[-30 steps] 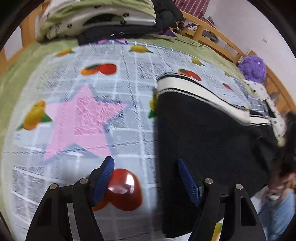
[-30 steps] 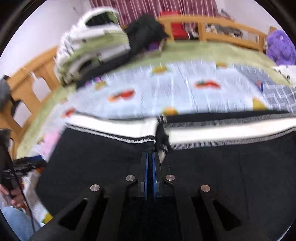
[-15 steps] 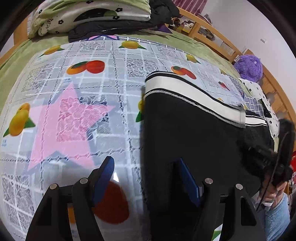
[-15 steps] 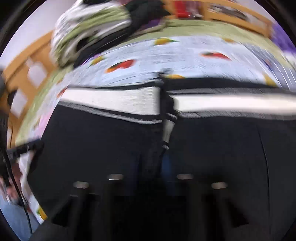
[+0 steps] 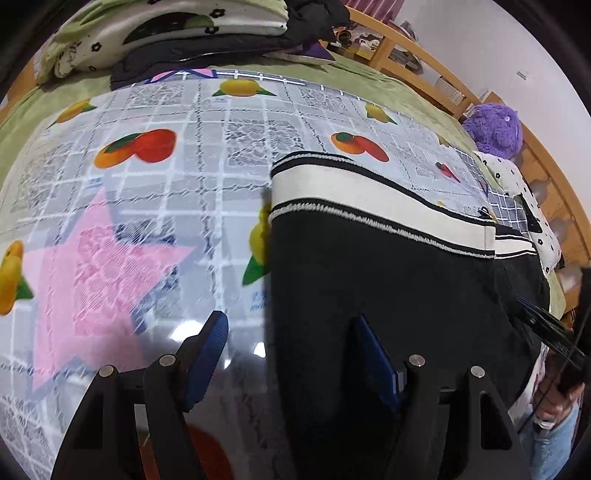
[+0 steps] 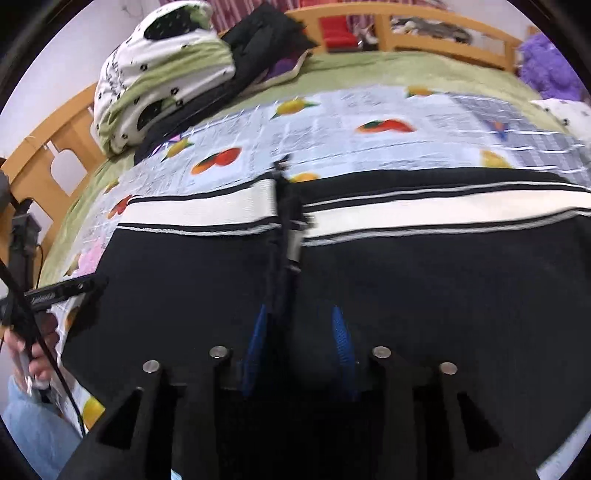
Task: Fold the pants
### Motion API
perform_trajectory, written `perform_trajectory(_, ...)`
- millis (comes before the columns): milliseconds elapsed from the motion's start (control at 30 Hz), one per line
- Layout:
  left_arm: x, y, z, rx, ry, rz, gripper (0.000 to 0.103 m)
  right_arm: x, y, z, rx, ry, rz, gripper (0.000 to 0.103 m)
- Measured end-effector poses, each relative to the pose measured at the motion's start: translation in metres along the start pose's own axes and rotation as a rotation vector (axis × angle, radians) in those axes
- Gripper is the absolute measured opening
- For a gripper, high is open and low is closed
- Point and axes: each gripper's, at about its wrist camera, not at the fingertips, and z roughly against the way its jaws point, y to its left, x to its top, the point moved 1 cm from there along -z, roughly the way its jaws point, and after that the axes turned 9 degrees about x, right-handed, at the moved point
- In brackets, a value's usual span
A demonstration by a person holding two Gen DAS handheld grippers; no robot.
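Observation:
Black pants [image 5: 388, 291] with a white, black-striped waistband [image 5: 369, 199] lie flat on a fruit-print sheet [image 5: 166, 177]. In the right wrist view the pants [image 6: 424, 288] fill the middle, fly and zipper [image 6: 288, 236] running up the centre. My left gripper [image 5: 291, 332] is open, straddling the pants' left edge, one pad over the sheet and one over the fabric. My right gripper [image 6: 299, 325] is open just above the pants below the fly, holding nothing.
Folded green-and-white bedding [image 6: 162, 74] and dark clothes [image 6: 266, 40] are piled at the far end of the bed. A wooden bed rail [image 6: 424, 33] runs behind. A purple plush toy [image 5: 495, 129] sits at the right. The other gripper shows at each view's edge [image 6: 62, 291].
My right gripper was shut on the pants near the fly and has opened, letting the fabric go. My left gripper stayed open and shifted slightly along the pants' left edge.

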Motion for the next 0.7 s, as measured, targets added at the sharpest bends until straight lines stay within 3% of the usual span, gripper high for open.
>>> perform_trajectory(133, 0.005, -0.009, -0.008, -0.017, -0.023, -0.005, 0.067, -0.011, -0.027, 0.008, -0.064, 0.010, -0.053, 0.037)
perform_trajectory(167, 0.006, -0.012, -0.009, -0.017, -0.027, -0.013, 0.062, -0.012, -0.035, 0.011, -0.076, 0.016, -0.081, 0.036)
perform_trajectory(200, 0.007, -0.014, -0.010, -0.026, -0.027, -0.024, 0.041, -0.013, -0.042, 0.016, -0.081, 0.010, -0.104, 0.036)
perform_trajectory(300, 0.009, -0.013, -0.007, -0.044, -0.029, -0.017, 0.024, -0.018, -0.062, 0.051, -0.117, -0.076, -0.165, 0.036)
perform_trajectory(333, 0.010, -0.012, -0.004, -0.057, -0.033, -0.022, 0.023, -0.022, -0.069, 0.066, -0.140, -0.109, -0.186, 0.036)
perform_trajectory(500, 0.008, -0.008, -0.006, -0.049, -0.004, 0.023, 0.029, -0.051, -0.118, 0.127, -0.329, -0.177, -0.315, 0.044)
perform_trajectory(567, 0.007, -0.007, -0.007, -0.047, 0.008, 0.046, 0.036, -0.066, -0.145, 0.139, -0.344, -0.153, -0.403, 0.044)
perform_trajectory(633, 0.005, -0.011, -0.008, -0.064, 0.014, 0.045, 0.050, -0.078, -0.163, 0.143, -0.338, -0.132, -0.453, 0.044)
perform_trajectory(700, 0.003, -0.019, -0.007, -0.032, 0.007, 0.005, 0.052, -0.085, -0.178, 0.138, -0.319, -0.109, -0.476, 0.044)
